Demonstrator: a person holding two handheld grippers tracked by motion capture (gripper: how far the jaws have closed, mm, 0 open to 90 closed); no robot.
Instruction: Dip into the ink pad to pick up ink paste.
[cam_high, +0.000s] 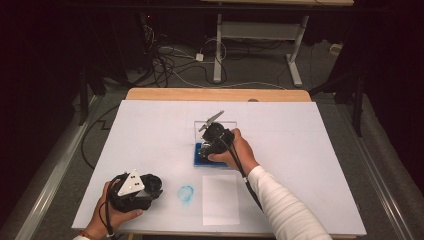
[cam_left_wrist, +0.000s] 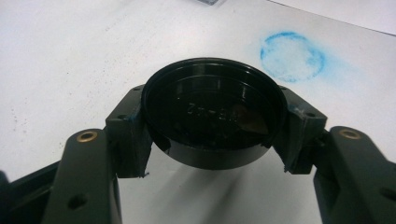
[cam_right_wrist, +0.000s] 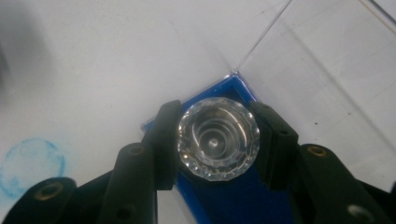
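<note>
Black lid (cam_left_wrist: 214, 112) between the left fingers (cam_left_wrist: 128, 135) bears raised, unreadable lettering.

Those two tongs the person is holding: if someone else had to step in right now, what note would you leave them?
Left tongs: shut on a black round lid, held just above the white table near its front left, beside a blue ring stain.
Right tongs: shut on a clear faceted jar, over the blue pad of an open clear box at mid-table.
Done: lid and jar are apart, each gripped.
Left, probably: bring the two together, or set them down; which one is not clear. A white paper sheet lies at the front.
</note>
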